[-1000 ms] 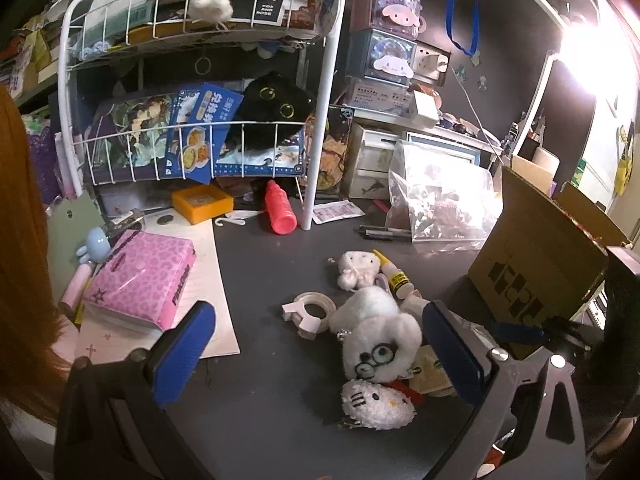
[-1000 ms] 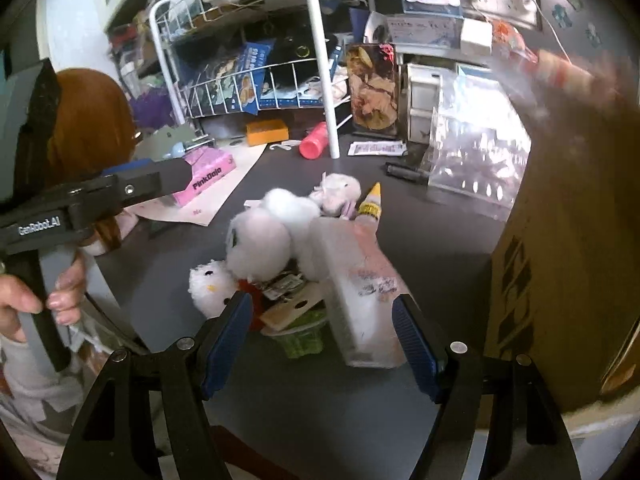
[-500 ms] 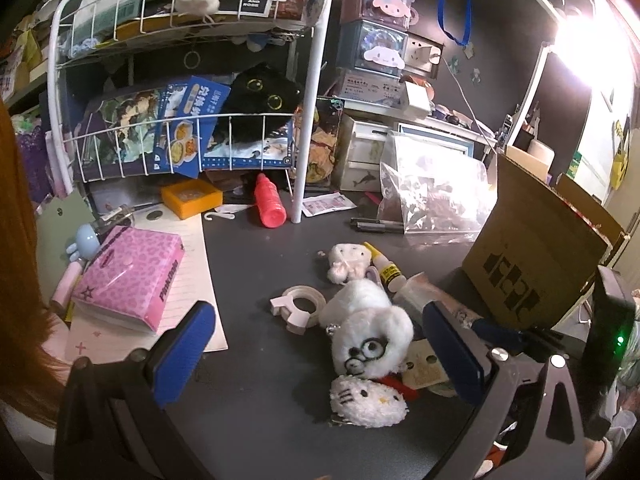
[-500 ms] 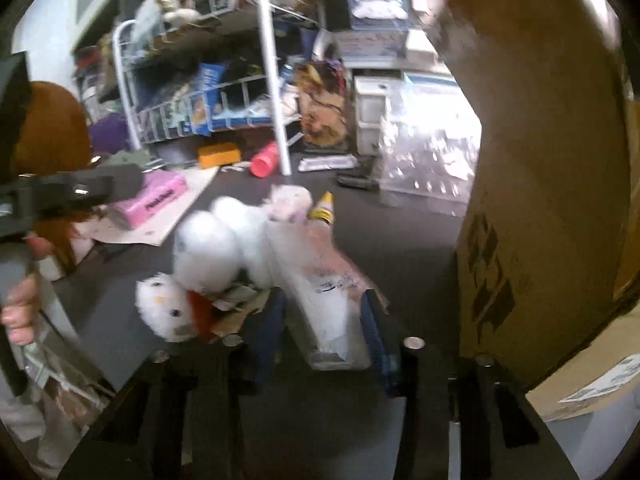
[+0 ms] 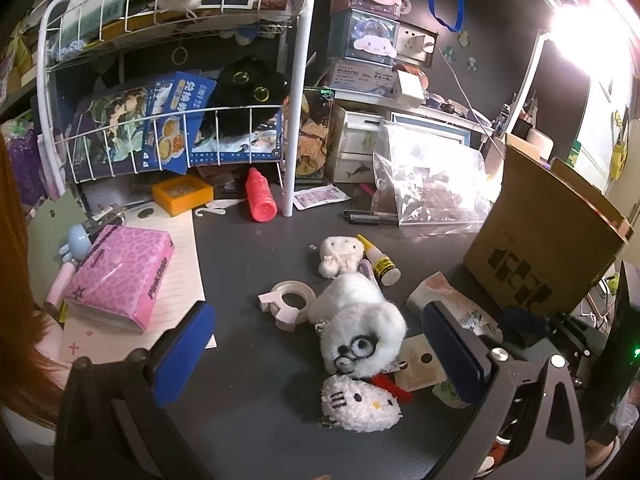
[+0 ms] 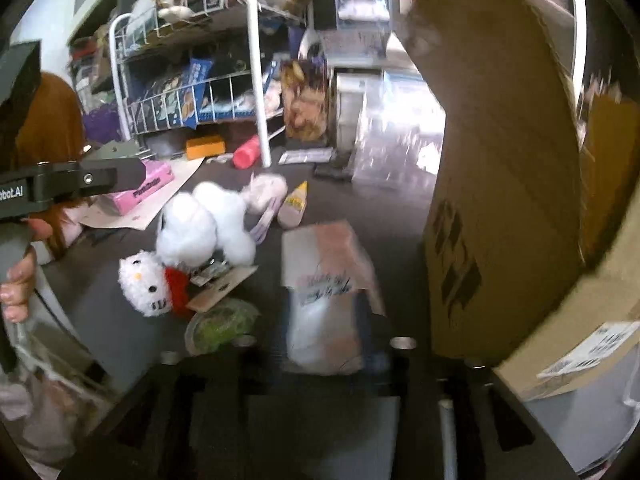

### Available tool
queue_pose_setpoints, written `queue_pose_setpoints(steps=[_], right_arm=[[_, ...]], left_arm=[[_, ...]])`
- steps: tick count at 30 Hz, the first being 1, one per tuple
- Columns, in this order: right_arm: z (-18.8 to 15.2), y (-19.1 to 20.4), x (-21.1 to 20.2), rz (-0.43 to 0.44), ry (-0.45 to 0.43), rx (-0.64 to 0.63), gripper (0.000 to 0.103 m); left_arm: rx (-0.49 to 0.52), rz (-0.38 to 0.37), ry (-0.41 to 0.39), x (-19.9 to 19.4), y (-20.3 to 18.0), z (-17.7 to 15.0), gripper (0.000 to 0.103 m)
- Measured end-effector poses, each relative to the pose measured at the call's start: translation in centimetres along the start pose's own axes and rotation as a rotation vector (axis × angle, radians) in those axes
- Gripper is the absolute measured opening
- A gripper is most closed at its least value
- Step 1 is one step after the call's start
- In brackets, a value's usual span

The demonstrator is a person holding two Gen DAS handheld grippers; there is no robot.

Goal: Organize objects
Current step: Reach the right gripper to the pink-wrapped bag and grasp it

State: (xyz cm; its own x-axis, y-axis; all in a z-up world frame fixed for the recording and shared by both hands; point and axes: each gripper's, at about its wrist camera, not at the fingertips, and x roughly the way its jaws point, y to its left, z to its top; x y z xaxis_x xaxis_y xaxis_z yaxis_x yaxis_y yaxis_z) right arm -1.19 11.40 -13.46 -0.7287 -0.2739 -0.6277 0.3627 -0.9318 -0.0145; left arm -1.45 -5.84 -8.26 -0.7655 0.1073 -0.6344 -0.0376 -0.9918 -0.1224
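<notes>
The cardboard box [image 6: 500, 200] fills the right wrist view, looming right beside the packet [image 6: 326, 300]; the left view shows it smaller, open-topped. The right gripper [image 6: 324, 348] has just been opening, its blurred jaws still flanking the packet; whether they're pinching it, I cannot tell. The left gripper [image 5: 320, 344] hangs spread wide above the white plush [image 5: 360, 332], kitty plush [image 5: 360, 404] and tape roll [image 5: 290, 300].

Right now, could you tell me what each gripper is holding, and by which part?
Left gripper: nothing. Right gripper: its jaws, just opening, straddle the white packet's near end; blur hides whether they grip.
</notes>
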Motion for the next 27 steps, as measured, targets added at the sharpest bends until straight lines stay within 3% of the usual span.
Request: queue_pose_setpoints(steps=[1, 6, 10, 14, 15, 16, 17, 21, 27], right_arm=[[0.1, 0.2, 0.1, -0.024, -0.003, -0.007, 0.058], [0.0, -1.0, 1.1, -0.038, 0.021, 0.048, 0.06], [-0.3, -1.1, 2.2, -0.027, 0.068, 0.035, 0.072], [-0.5, -1.0, 3.2, -0.02, 0.089, 0.049, 0.071], [-0.5, -1.0, 3.3, -0.019, 0.091, 0.049, 0.069], [-0.6, -0.9, 3.3, -0.024, 0.087, 0.044, 0.057], [-0.6, -0.8, 3.2, -0.031, 0.084, 0.033, 0.052], [-1.0, -0.3, 2.5, -0.033, 0.073, -0.016, 0.035], [-0.5, 0.2, 1.3, -0.005, 0.027, -0.044, 0.033]], left_arm=[[0.002, 0.001, -0.001, 0.0, -0.1, 0.0, 0.103], [0.005, 0.012, 0.004, 0.0, 0.0, 0.0, 0.103], [0.002, 0.01, 0.007, 0.1, 0.0, 0.0, 0.103], [0.012, 0.006, 0.01, 0.2, -0.3, 0.0, 0.103], [0.015, 0.002, 0.012, 0.2, -0.4, 0.0, 0.103], [0.016, -0.001, 0.014, 0.3, -0.5, 0.0, 0.103], [0.018, -0.004, 0.016, 0.4, -0.6, 0.0, 0.103], [0.032, -0.046, 0.031, 0.9, -1.1, 0.1, 0.103], [0.055, -0.216, 0.047, 1.2, -2.2, 0.9, 0.102]])
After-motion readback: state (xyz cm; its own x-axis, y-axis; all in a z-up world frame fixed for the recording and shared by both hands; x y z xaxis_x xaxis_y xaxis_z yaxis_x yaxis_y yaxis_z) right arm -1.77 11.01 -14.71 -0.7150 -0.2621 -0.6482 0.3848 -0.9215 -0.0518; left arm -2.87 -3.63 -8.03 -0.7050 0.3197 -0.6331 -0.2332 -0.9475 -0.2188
